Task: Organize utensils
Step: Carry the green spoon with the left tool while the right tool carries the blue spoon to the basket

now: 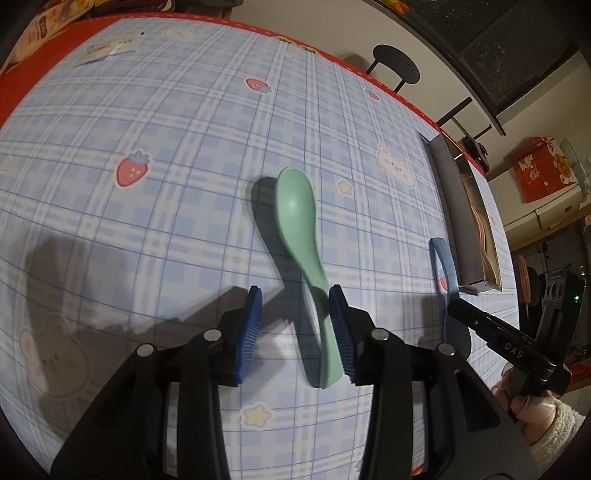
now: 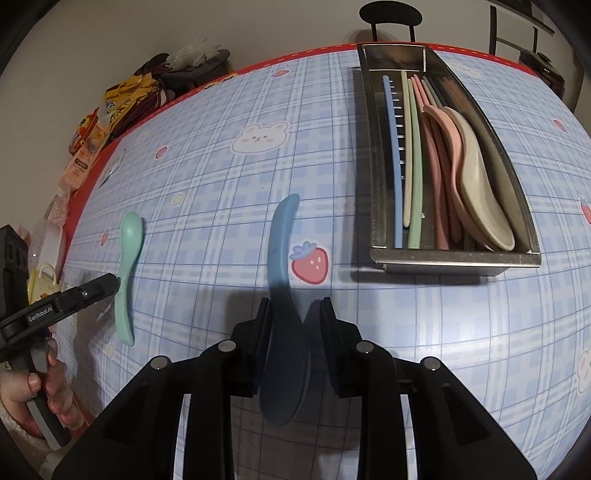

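Note:
A mint-green spoon [image 1: 295, 206] lies on the plaid tablecloth with its bowl pointing away. Its handle runs between the jaws of my left gripper [image 1: 295, 291], which is open; the handle lies along the right blue pad [image 1: 341, 332] and the left pad stands clear. A blue spoon [image 2: 280, 236] lies with its bowl between the jaws of my right gripper [image 2: 295, 302], also open, with a gap on the right side. To the right, a steel tray [image 2: 376, 184] holds several pastel spoons and chopsticks. The green spoon [image 2: 129, 236] also shows at the left of the right wrist view.
Snack packets [image 2: 122, 103] are piled at the table's far left corner. A black stool [image 2: 390, 14] stands beyond the red table edge. A paper label [image 1: 107, 51] lies on the far cloth. A hand [image 2: 48, 384] holds the left gripper's handle.

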Tool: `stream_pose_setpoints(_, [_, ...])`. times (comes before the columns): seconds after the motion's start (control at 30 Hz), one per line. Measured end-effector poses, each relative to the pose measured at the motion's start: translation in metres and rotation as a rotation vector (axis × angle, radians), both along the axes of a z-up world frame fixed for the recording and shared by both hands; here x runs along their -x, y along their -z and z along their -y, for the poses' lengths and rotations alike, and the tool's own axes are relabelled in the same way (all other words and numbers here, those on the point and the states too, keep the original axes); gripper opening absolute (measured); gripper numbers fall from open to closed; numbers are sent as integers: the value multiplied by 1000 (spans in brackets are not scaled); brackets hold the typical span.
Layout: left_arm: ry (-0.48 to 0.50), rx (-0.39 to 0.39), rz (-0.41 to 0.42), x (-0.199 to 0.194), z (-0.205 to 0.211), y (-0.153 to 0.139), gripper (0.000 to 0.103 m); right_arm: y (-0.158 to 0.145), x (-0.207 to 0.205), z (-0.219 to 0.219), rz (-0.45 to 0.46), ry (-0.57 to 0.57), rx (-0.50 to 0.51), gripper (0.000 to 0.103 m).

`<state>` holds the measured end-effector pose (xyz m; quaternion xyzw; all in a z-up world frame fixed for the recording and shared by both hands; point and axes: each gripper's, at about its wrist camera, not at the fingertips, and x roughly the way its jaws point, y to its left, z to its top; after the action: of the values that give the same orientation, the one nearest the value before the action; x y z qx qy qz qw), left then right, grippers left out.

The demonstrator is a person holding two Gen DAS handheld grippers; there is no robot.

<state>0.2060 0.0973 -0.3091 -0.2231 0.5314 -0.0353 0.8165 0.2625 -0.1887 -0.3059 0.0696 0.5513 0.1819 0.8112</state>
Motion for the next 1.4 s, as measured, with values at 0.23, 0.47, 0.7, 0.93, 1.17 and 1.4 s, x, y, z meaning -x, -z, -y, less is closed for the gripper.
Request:
stream_pose_setpoints(0.23, [30,-11,-2,-2,13,2,38,1,0,0,-11,5,-31,25])
stream_pose_setpoints(0.47, [72,-20,-5,-1,31,1,36,2,1,-7,-13,-17,-41,25])
stream_pose_setpoints(0.7, [81,-51,-18,2,38,3,21,4,6,-13,-20,-33,-37,11])
stream_pose_setpoints(0.93, [71,-45,-20,6,35,5,15,4,13,-14,-13,-43,-36,11])
stream_pose_setpoints(1.17, [64,-26,-22,4,33,7,15,4,15,-14,-12,-44,-37,11])
stream_pose_setpoints(1.4, [71,6,-19,13,35,9,13,5,27,-11,-9,-47,-42,11])
